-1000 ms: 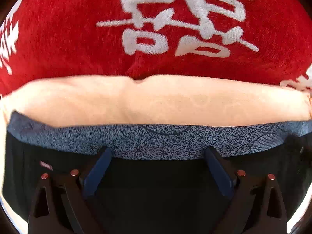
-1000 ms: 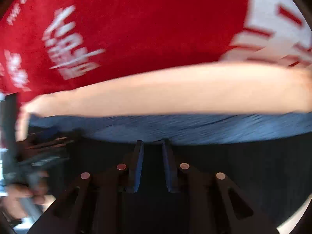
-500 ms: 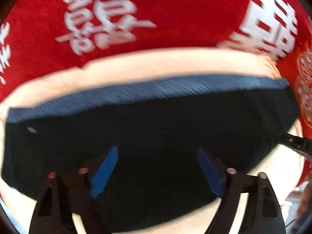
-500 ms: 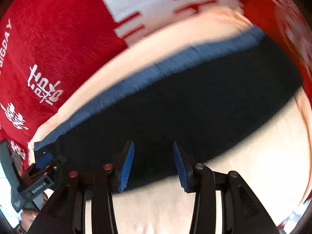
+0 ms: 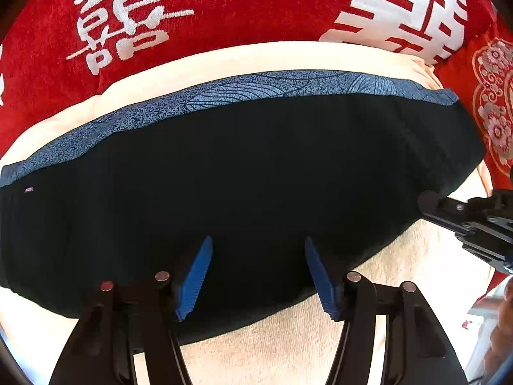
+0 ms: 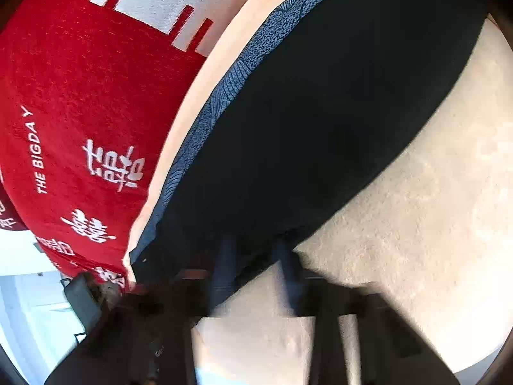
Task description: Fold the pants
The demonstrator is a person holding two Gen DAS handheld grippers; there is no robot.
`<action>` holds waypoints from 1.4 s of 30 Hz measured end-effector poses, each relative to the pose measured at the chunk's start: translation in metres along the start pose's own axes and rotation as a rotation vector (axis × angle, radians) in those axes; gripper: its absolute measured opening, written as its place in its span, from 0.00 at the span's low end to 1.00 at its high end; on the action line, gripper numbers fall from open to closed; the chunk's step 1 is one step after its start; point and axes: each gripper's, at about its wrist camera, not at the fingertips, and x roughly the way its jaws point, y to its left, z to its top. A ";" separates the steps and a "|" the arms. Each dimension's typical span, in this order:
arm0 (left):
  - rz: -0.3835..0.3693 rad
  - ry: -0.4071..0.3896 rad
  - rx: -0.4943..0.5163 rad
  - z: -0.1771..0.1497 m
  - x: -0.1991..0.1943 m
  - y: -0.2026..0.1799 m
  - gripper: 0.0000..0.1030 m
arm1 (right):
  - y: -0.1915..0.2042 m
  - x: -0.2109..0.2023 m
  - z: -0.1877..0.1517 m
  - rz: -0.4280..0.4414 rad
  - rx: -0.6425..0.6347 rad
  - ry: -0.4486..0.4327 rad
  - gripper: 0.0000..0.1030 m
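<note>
Black pants [image 5: 256, 166] with a blue patterned waistband [image 5: 224, 93] lie folded flat on a cream towel [image 5: 288, 337]. My left gripper [image 5: 258, 276] hangs over their near edge with its jaws closing. Its blue pads [image 5: 195, 279] stand apart above the cloth and press on nothing. My right gripper [image 5: 426, 202] reaches the pants' right edge, fingers together. In the right wrist view the pants [image 6: 320, 112] run up to the right, and my right gripper [image 6: 256, 266] is blurred, with the black edge pinched between its fingers.
A red blanket [image 5: 224, 6] with white characters lies beyond the waistband and shows again as the red blanket [image 6: 80, 96] on the left. Bare cream towel [image 6: 416, 224] spreads to the right of the pants. A person's hand [image 5: 503, 337] is at the lower right.
Both views drew back from the waistband to the pants' near edge. The left jaws narrowed. The right gripper rolled, opened, then closed at the pants' edge.
</note>
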 end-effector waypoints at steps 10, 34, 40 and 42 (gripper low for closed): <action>-0.025 0.050 -0.075 -0.007 -0.015 0.010 0.60 | 0.012 0.006 -0.012 -0.078 -0.085 0.039 0.08; -0.482 0.137 -0.632 -0.035 -0.013 0.038 0.79 | -0.017 -0.024 -0.024 -0.022 -0.053 0.057 0.44; -0.438 0.102 -0.714 -0.057 -0.015 0.074 0.79 | -0.010 -0.013 -0.029 -0.002 -0.089 0.092 0.44; -0.441 0.069 -0.747 -0.060 -0.018 0.088 0.79 | -0.005 -0.008 -0.032 -0.003 -0.105 0.105 0.44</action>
